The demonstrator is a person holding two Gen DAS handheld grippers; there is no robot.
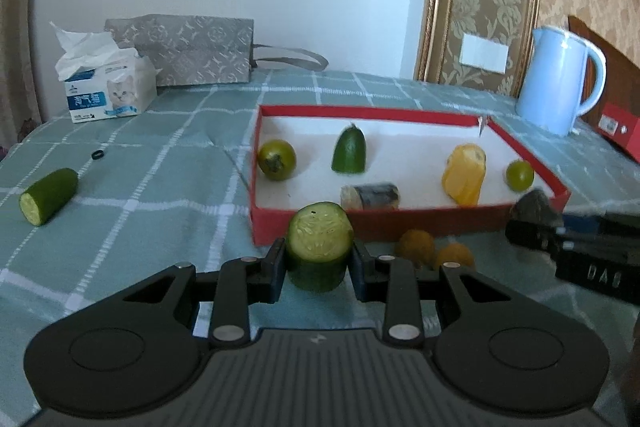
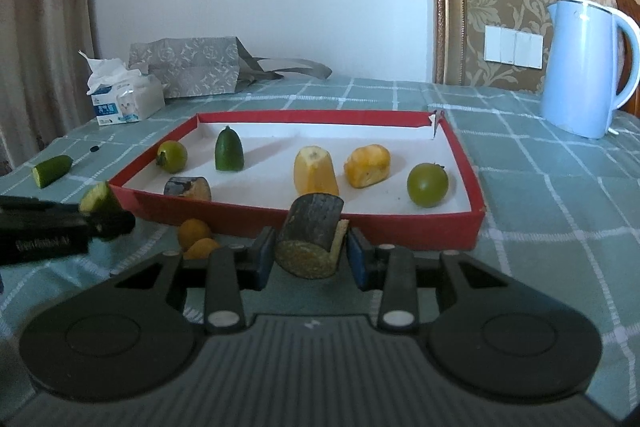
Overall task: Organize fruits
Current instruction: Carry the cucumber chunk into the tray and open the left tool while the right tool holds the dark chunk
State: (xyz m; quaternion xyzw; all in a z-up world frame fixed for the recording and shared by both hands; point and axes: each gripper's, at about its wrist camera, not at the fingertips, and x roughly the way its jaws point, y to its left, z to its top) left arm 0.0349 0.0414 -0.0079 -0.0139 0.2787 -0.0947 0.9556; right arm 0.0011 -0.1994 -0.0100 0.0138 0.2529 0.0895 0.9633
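My left gripper (image 1: pixel 319 254) is shut on a cut cucumber chunk (image 1: pixel 319 227), held just in front of the red box's near wall (image 1: pixel 400 223). My right gripper (image 2: pixel 311 249) is shut on a dark-skinned banana piece (image 2: pixel 316 215), also before the red box (image 2: pixel 400 231). Inside the box lie two green tomatoes (image 2: pixel 172 156) (image 2: pixel 427 185), a cucumber tip (image 2: pixel 229 150), another dark banana piece (image 2: pixel 187 187) and two yellow peeled pieces (image 2: pixel 315 171) (image 2: pixel 367 165). Two small orange fruits (image 2: pixel 194 231) sit on the cloth between the grippers. A second cucumber chunk (image 1: pixel 48 201) lies far left.
A checked green tablecloth (image 1: pixel 160 187) covers the table. A tissue box (image 1: pixel 110 95) and a patterned grey bag (image 1: pixel 188 51) stand at the back left. A pale blue kettle (image 2: pixel 580 67) stands at the back right. A small black ring (image 1: pixel 98 155) lies near the loose cucumber.
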